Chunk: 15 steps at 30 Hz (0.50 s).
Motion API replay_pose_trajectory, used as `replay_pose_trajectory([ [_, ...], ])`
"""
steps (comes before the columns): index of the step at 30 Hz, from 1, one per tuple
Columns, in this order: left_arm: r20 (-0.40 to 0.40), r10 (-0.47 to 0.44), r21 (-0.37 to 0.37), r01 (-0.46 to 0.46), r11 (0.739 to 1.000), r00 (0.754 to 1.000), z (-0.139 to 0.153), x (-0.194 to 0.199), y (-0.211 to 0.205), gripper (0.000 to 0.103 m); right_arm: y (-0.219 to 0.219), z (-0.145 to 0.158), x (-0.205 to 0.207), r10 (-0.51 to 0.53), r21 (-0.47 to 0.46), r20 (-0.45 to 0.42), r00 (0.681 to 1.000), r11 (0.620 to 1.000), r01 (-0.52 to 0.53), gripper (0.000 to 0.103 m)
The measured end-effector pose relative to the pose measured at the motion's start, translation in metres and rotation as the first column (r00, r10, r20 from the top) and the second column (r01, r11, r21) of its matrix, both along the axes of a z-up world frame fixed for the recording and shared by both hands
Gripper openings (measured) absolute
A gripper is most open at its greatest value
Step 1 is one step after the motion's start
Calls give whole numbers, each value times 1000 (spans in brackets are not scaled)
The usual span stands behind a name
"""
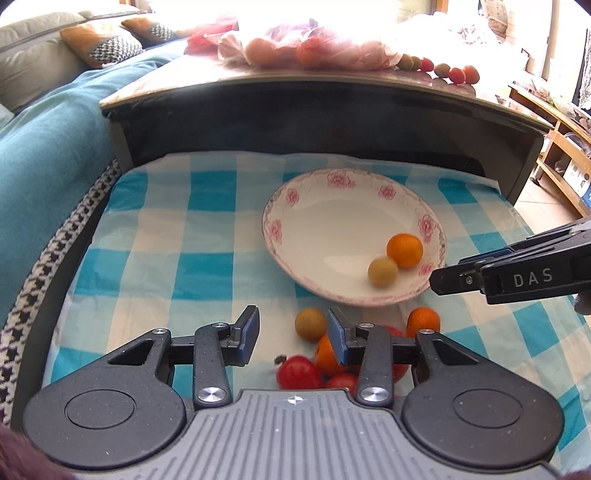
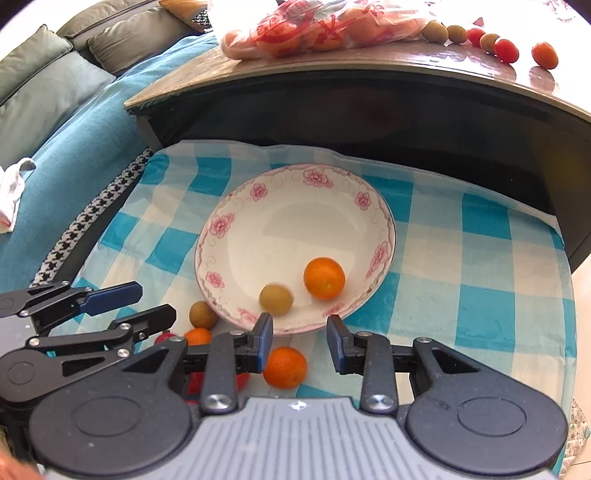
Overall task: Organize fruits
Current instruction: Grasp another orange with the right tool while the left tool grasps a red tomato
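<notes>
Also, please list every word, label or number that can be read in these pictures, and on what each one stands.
"DAS": white letters on the side of the right tool, seen from the left wrist.
Red print on the plastic bag of fruit: too blurred to read.
Nothing else readable; the bowl bears only pink flowers.

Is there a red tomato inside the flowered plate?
No, the plate holds only one orange fruit and one small tan fruit.

Plate (image 2: 295, 192) lay ahead of the right gripper (image 2: 300, 341), two fruits (image 2: 324, 278) in its near side, loose fruits (image 2: 284, 367) before it, left gripper (image 2: 125, 306) at left
</notes>
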State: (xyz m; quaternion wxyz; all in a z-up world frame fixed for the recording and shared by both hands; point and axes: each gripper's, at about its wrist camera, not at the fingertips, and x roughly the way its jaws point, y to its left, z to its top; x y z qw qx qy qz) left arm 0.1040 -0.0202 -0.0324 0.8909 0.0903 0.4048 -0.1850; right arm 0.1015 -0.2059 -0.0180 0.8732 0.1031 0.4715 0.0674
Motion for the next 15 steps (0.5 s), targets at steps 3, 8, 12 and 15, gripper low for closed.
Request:
replay_pose_trajectory([
  [3, -26, 8, -12, -8, 1000, 1000, -3, -3, 5, 49, 2, -6, -6, 4, 4, -20, 1000, 1000, -4, 34],
  [8, -51, 8, -11, -9, 1000, 999, -9, -11, 11, 49, 5, -15, -9, 14, -2, -46, 999, 1000, -14, 34],
  [12, -72, -8, 0, 9, 1000, 997, -19, -15, 14, 49, 10, -21, -8, 34, -1, -64, 997, 999, -34, 34],
  [15, -74, -22, 9, 22, 1000, 997, -24, -15, 14, 49, 12, -26, -5, 44, -3, -75, 996, 999, -44, 34],
])
